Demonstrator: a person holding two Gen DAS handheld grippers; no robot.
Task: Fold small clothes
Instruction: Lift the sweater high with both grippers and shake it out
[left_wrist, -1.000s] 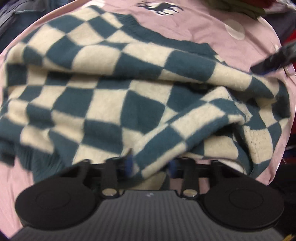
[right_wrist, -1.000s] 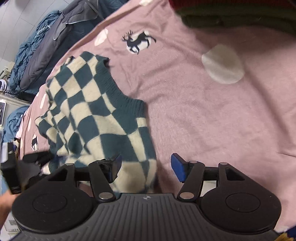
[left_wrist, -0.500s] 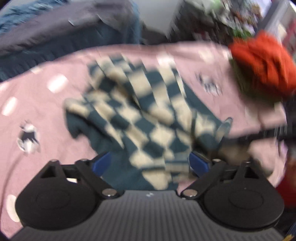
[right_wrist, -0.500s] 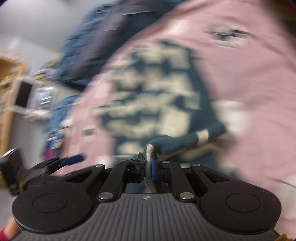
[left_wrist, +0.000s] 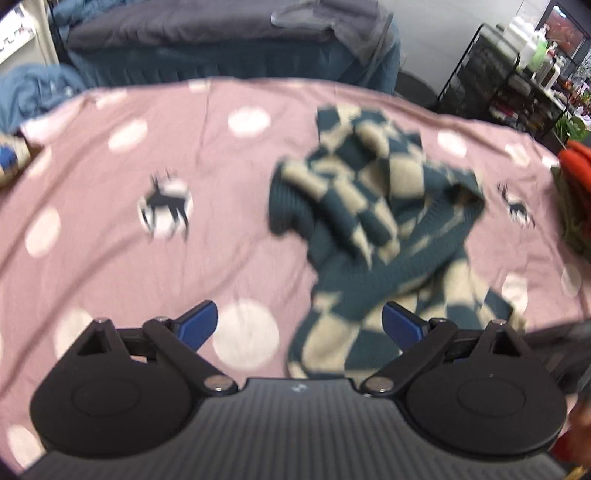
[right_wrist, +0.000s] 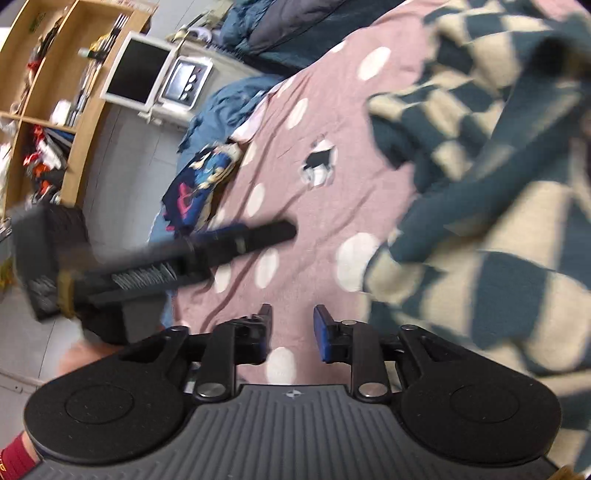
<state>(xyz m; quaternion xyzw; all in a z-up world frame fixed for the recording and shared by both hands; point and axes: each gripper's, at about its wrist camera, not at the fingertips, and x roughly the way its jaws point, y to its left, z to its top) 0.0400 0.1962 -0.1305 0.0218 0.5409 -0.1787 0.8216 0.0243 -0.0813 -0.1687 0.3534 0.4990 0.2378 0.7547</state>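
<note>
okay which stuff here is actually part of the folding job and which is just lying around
Part of the job:
checkered sweater
left gripper, open
right gripper, open

Just lying about:
pink spotted bedsheet
red garment
patterned blue cloth
monitor

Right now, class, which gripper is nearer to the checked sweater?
Probably the left. The left gripper hangs open with the checked sweater partly between its fingers; the right gripper is open over bare sheet, sweater beside it.
</note>
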